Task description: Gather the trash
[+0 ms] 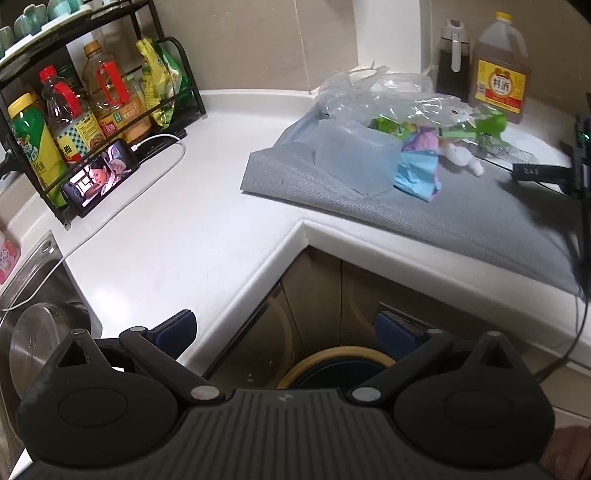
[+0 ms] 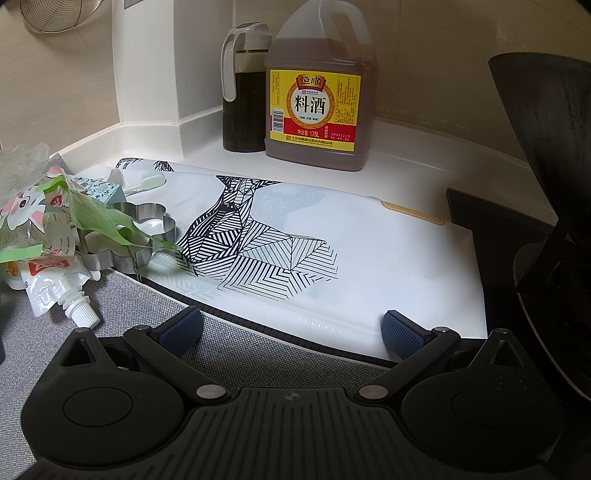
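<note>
Both hand-held grippers — left [image 1: 284, 326], right [image 2: 291, 328] — are released, grasping nothing. The wrappers [image 1: 417, 173] lie heaped on the grey mat [image 1: 461, 218] near the desk's [image 1: 177, 236] back corner, with a metal cutter [image 2: 144, 236] and cooking-wine jug [image 2: 317, 99] close by.

Open left hand-held gripper [image 1: 284, 328] hangs before wrappers [image 1: 417, 162] on grey mat [image 1: 461, 210]

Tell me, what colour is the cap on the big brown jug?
Yellow. The cap on the big brown jug shows best in the left wrist view.
</note>
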A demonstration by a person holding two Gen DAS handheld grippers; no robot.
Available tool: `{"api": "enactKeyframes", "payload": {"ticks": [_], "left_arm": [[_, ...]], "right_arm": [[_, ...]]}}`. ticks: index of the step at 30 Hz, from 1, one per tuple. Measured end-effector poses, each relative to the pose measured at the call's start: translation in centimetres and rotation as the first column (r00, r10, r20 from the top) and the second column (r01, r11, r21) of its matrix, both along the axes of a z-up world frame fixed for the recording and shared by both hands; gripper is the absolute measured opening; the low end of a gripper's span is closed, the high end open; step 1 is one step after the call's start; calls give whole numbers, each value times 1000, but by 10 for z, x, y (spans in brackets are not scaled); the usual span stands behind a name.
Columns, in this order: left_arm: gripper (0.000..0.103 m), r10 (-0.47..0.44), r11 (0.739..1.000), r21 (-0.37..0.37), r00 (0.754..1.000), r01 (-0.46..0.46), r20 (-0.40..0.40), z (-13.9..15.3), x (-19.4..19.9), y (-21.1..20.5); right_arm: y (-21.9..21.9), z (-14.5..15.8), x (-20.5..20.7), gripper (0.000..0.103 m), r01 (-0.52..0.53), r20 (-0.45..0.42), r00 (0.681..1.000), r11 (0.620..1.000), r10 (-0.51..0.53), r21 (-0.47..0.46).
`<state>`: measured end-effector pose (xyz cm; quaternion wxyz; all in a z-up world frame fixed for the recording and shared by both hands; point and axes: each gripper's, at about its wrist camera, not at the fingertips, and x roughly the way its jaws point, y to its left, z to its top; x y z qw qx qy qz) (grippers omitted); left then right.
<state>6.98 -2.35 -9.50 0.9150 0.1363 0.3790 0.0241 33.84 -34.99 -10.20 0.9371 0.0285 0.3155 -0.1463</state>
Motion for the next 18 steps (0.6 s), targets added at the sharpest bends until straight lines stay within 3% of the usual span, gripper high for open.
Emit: {"api": "enactKeyframes", "payload": {"ticks": [1,3,5,11,13,18], "left_arm": [[103,-13,1000,-13,1000,13,-10,7,37,19],[103,-37,999,-35,999,37,-11,18,51,43],[103,8,999,-51,1000,-9,-10,20,104,51],[103,44,999,-30,999,-44,17,23,103,36],[103,26,999,-42,1000,-26,9,42,99,54],[103,43,997,-72,999,-41,21,73,64,46]], "right_arm": [[0,0,0,103,0,0,1000,1000,0,0],[0,0,0,103,0,0,1000,1000,0,0],[0,0,0,103,0,0,1000,1000,0,0],[0,0,0,103,0,0,1000,1000,0,-1],[0,0,0,103,0,0,1000,1000,0,-1],[0,0,0,103,0,0,1000,1000,0,-1]]}}
